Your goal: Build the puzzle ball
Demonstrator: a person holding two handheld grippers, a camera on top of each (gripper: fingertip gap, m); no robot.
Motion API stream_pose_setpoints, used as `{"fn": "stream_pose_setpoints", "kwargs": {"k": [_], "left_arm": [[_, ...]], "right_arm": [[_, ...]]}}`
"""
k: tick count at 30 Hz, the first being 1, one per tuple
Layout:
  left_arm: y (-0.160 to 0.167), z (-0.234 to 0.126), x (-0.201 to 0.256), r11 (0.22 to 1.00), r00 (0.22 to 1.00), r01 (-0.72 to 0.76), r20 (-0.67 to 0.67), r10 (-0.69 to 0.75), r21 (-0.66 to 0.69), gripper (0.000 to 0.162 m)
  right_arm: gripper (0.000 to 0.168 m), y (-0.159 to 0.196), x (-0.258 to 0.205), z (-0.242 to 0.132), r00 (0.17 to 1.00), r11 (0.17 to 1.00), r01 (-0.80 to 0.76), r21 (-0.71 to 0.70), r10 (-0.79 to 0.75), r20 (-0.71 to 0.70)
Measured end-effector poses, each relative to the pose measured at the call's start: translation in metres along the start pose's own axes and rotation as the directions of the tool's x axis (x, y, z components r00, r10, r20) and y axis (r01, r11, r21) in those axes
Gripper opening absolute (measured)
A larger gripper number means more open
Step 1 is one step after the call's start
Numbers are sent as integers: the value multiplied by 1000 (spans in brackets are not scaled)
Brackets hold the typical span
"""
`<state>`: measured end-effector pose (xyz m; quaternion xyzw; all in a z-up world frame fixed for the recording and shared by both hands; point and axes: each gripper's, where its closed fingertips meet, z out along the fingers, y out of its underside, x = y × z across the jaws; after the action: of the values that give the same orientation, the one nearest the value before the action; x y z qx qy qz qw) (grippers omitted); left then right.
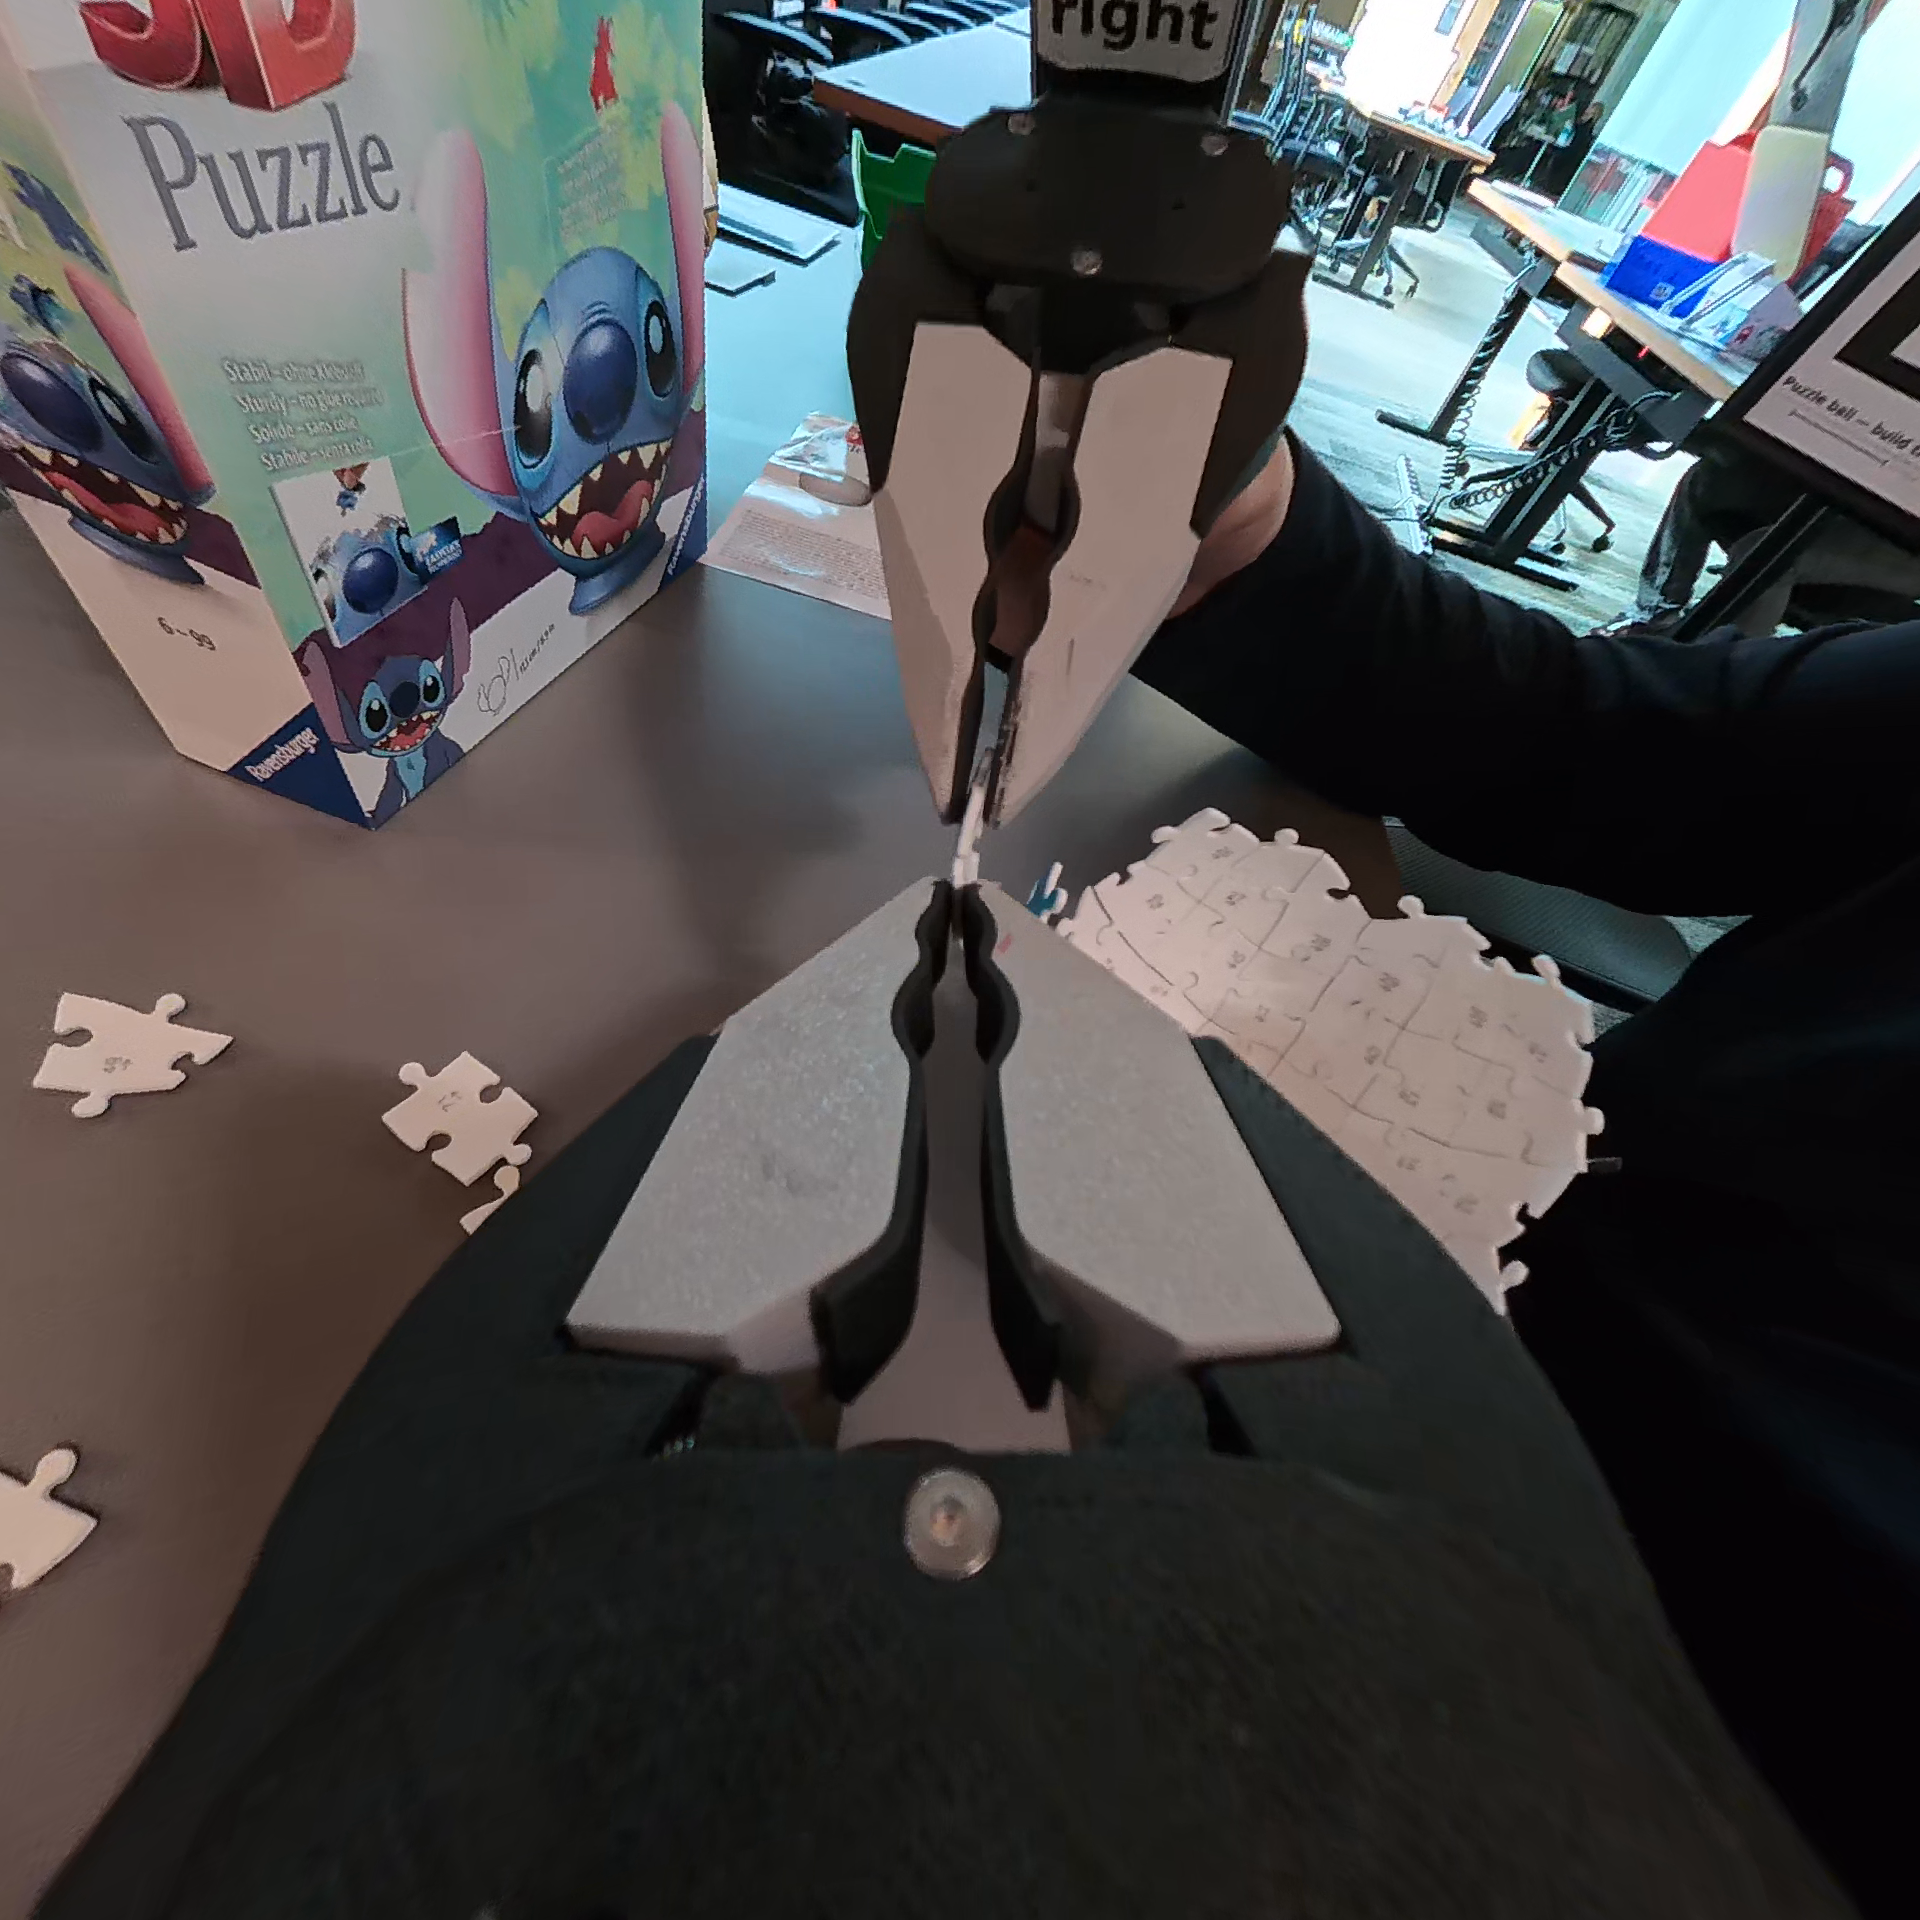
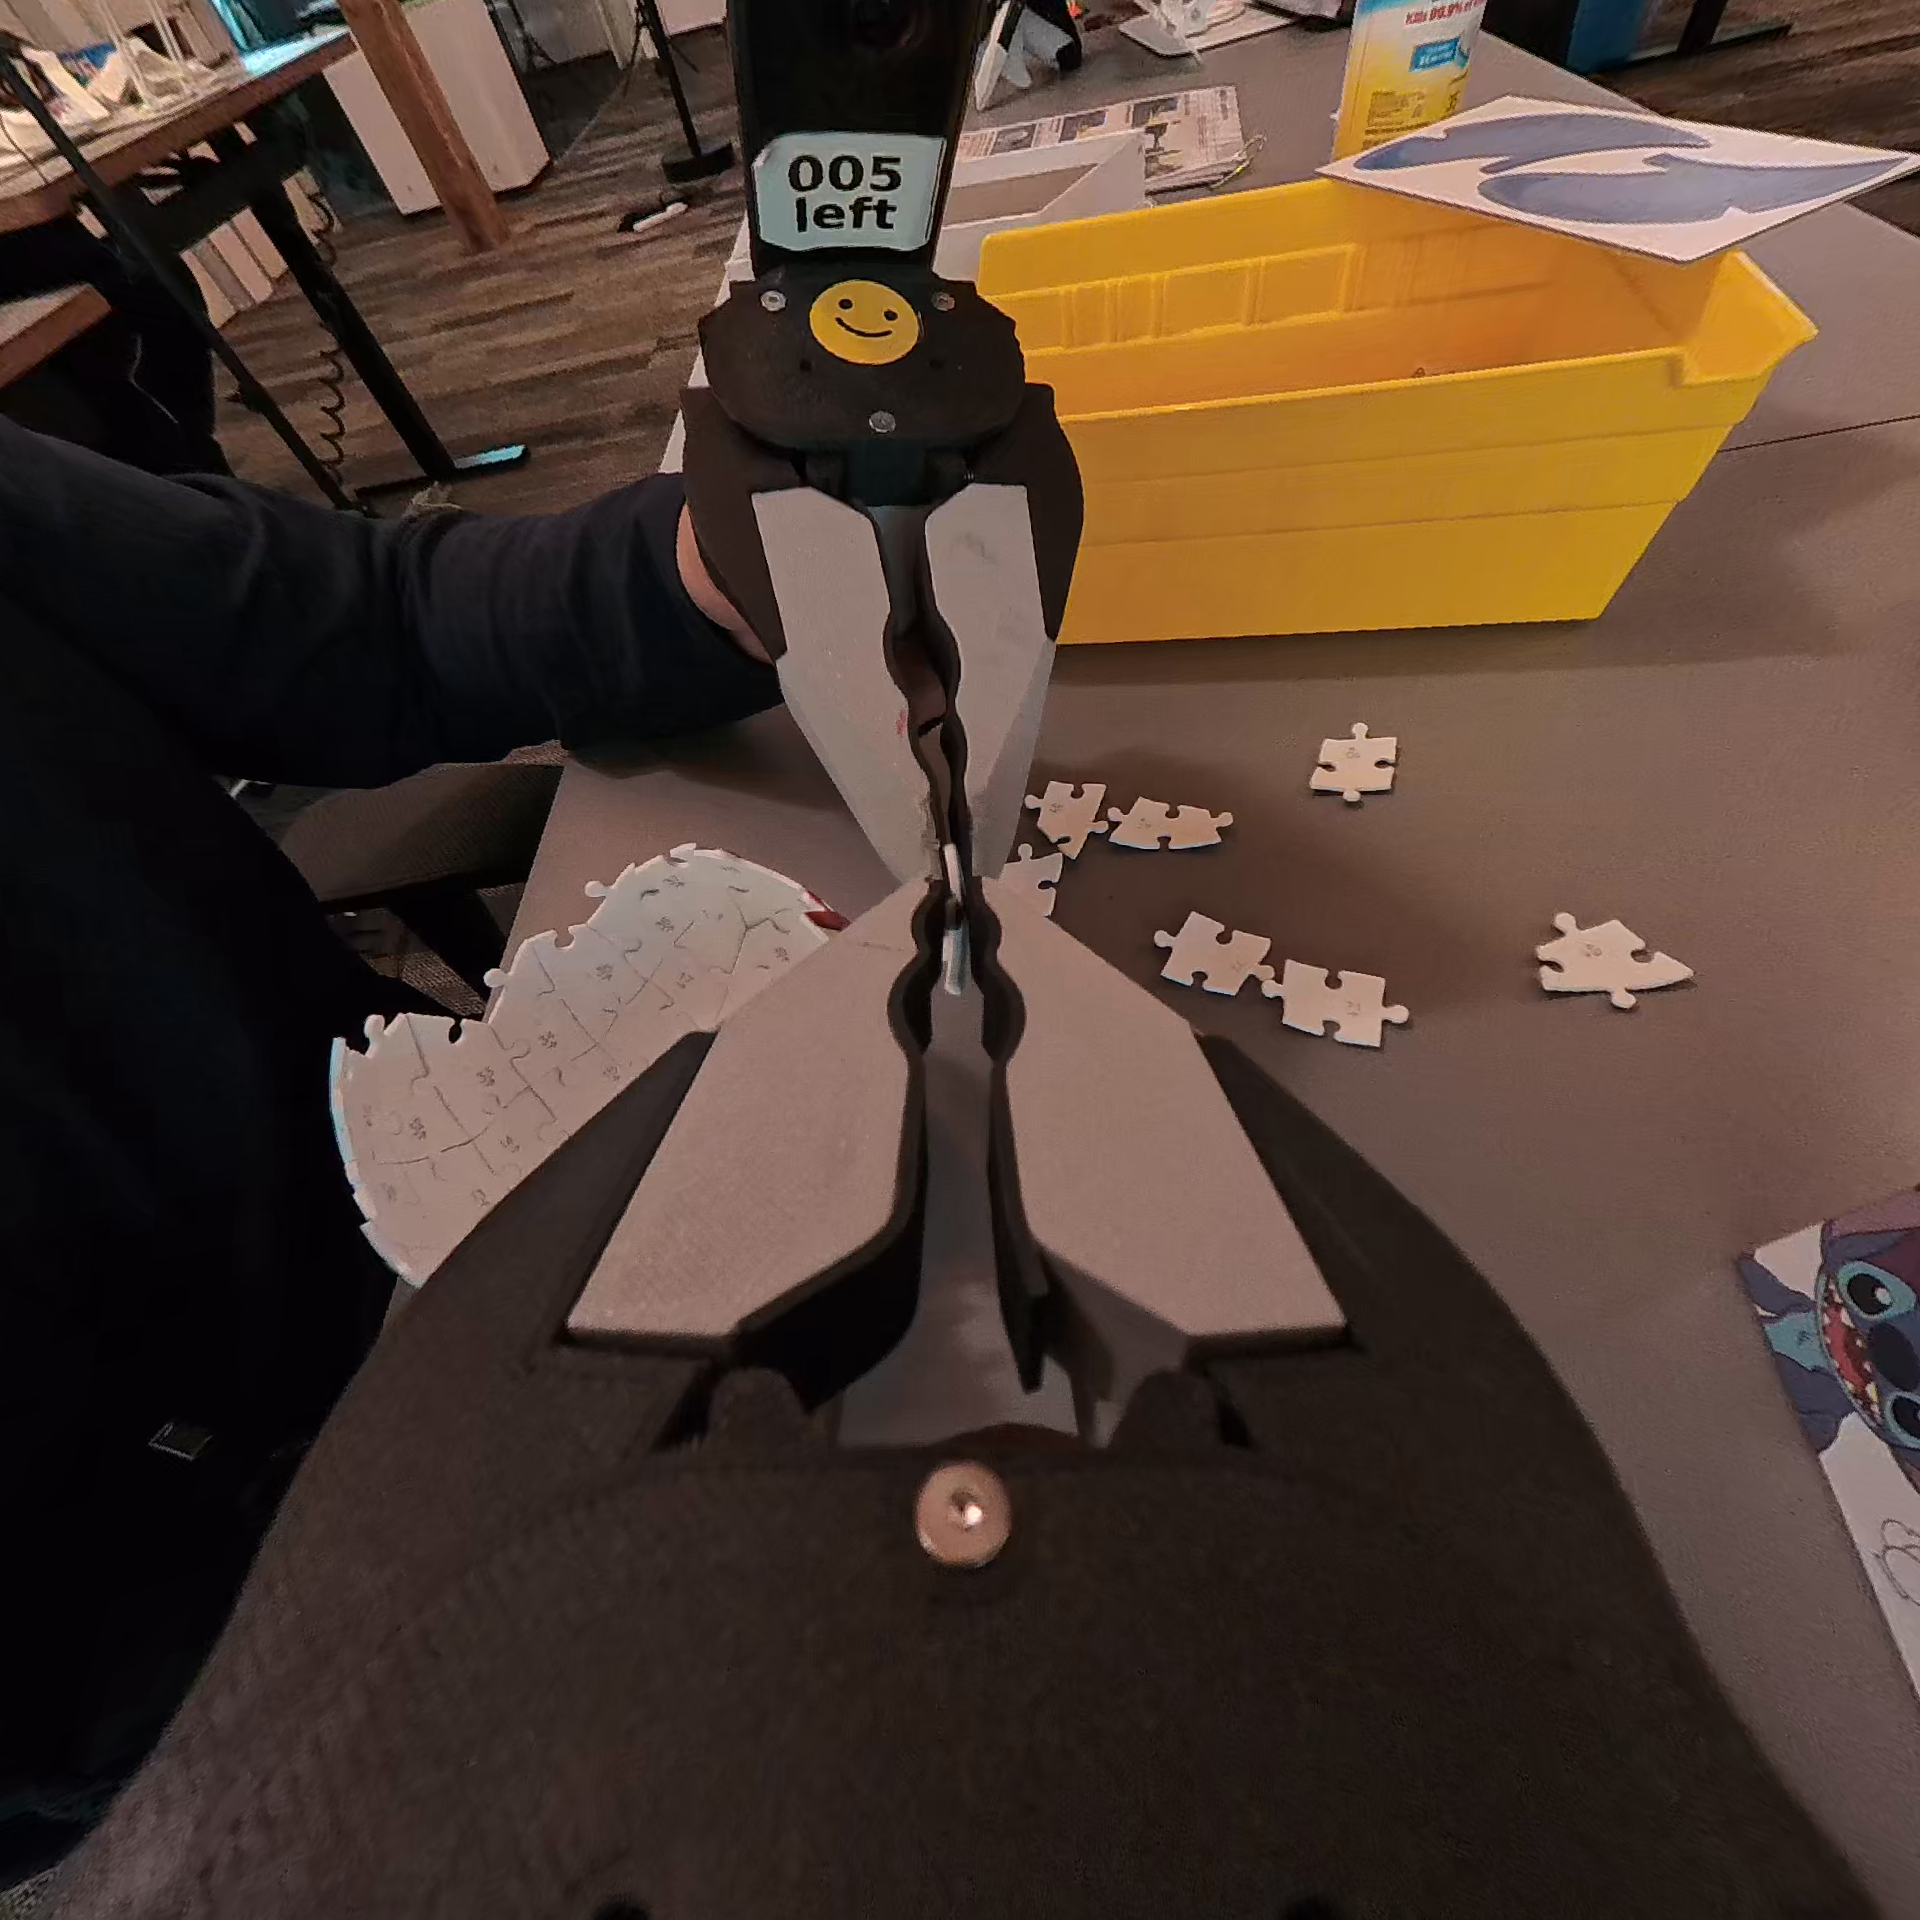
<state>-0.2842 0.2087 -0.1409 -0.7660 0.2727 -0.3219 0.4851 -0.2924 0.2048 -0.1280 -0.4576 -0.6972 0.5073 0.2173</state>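
1. Two handheld grippers meet tip to tip above the grey tabletop (image 1: pixel 644 727). The left gripper (image 1: pixel 957 896) points toward 12 o'clock in its own view; the right gripper (image 1: pixel 971 816) comes down at it from 12 o'clock.
2. Between them a thin white puzzle piece (image 1: pixel 968 844) stands edge-on. The right gripper's fingers are drawn narrow and pinch it near their tips; in the right wrist view the same piece (image 2: pixel 953 940) runs back into the slot between its own fingers.
3. The left gripper's fingers are also drawn narrow, tips at the piece's far end. Whether they truly bite it, I cannot tell; they look to be touching it.
4. My reading: this is a hand-over or re-grip in mid-air, turning the piece so it can be pressed in squarely.
5. The half-built puzzle ball shell (image 1: pixel 1340 1018), white inner side up, lies at 3 o'clock of the left fingers, near the person's dark sleeve (image 1: pixel 1558 727).
6. Loose pieces (image 2: pixel 1278 971) lie scattered at 3 o'clock in the right view, before a yellow bin (image 2: pixel 1351 499). The puzzle box (image 1: pixel 343 416) stands at 10 o'clock in the left view.
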Motion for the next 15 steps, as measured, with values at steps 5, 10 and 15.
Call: {"fn": "stream_pose_setpoints", "kwargs": {"k": [5,10,15], "left_arm": [[-1,0,1,1000,1000,11,-8,-11,7,0],[-1,-1,2,1000,999,28,-26,-28,9,1],[-4,-15,-7,1000,1000,17,3,-17,25,11]], "right_arm": [[0,3,1,3,999,999,25,-23,-25,-23],[0,4,2,1,999,999,18,-32,-19,-28],[0,7,7,-4,999,1000,-6,-21,5,-48]]}}
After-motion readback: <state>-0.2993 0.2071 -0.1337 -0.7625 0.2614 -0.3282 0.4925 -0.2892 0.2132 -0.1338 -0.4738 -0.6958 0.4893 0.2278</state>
